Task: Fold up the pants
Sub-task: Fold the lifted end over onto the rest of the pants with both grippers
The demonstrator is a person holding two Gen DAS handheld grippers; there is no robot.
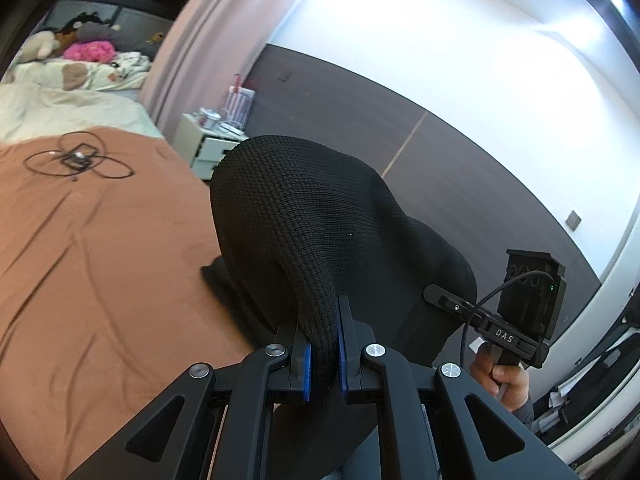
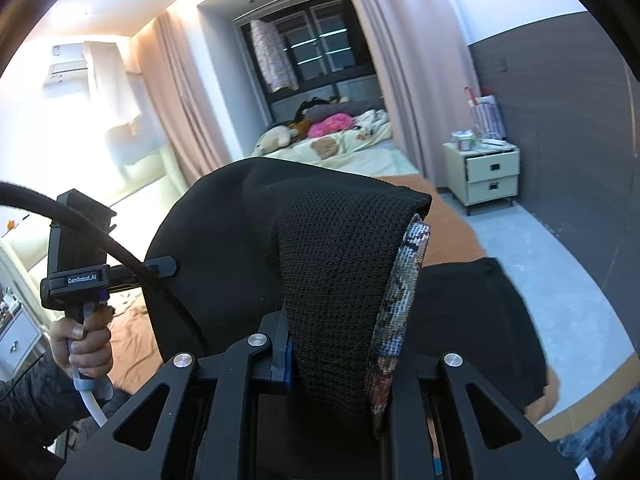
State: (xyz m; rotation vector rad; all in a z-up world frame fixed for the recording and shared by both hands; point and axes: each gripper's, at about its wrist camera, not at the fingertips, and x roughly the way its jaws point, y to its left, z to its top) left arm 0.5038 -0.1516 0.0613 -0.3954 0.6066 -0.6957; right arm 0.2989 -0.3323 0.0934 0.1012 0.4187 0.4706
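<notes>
Left wrist: each tool clamps the black pants above the open brown bedspread.

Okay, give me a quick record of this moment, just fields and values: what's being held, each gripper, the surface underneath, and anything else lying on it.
garment: black knit pants, lifted, draped over both grippers
left gripper: shut on the pants, fabric pinched between its blue pads
right gripper: shut on the pants, at an edge with a patterned lining
surface: bed with a brown sheet
pants contact: lower part trails onto the sheet
also on sheet: coiled black cable, apart from the pants
fold status: not yet laid flat
</notes>
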